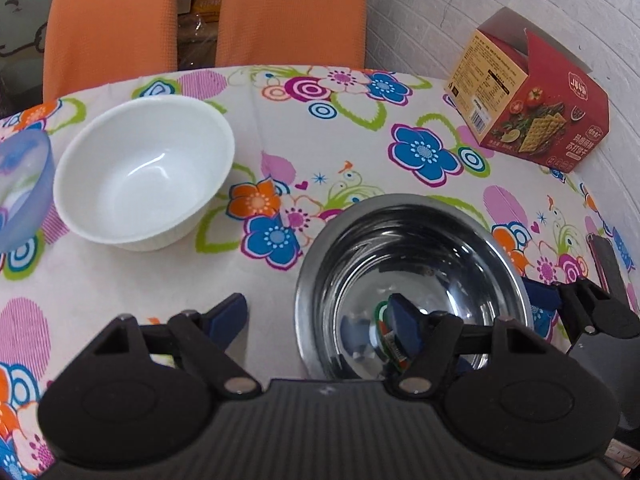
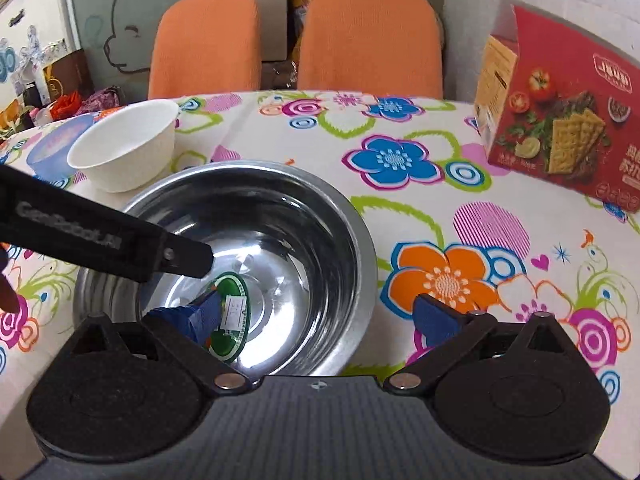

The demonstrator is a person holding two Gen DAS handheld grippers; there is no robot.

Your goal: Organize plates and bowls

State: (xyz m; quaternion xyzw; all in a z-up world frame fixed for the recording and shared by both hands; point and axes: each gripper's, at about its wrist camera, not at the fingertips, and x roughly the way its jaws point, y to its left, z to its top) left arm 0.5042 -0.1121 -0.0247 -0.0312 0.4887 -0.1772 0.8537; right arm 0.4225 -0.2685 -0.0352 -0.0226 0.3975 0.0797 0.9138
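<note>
While both tongs hang low over the near edge of the desk (image 2: 280, 128), each stands wide and grips nothing. The left tongs (image 1: 320, 320) straddle the left rim of the steel bowl (image 1: 408, 240), one blue finger over the flowered cloth and the other inside the bowl. The right tongs (image 2: 324, 316) straddle the same bowl's right rim, their left finger down in the bowl above a green sticker (image 2: 232, 316) on its bottom, their right finger outside over the cloth. The steel bowl sits upright on the desk, near and about the middle. Farther off to the left stands a white bowl (image 1: 144, 176), and just left of it a pale blue bowl (image 1: 24, 188). A red cracker box (image 1: 528, 92) stands at the far right, with two orange chairs (image 2: 368, 40) beyond the desk.
</note>
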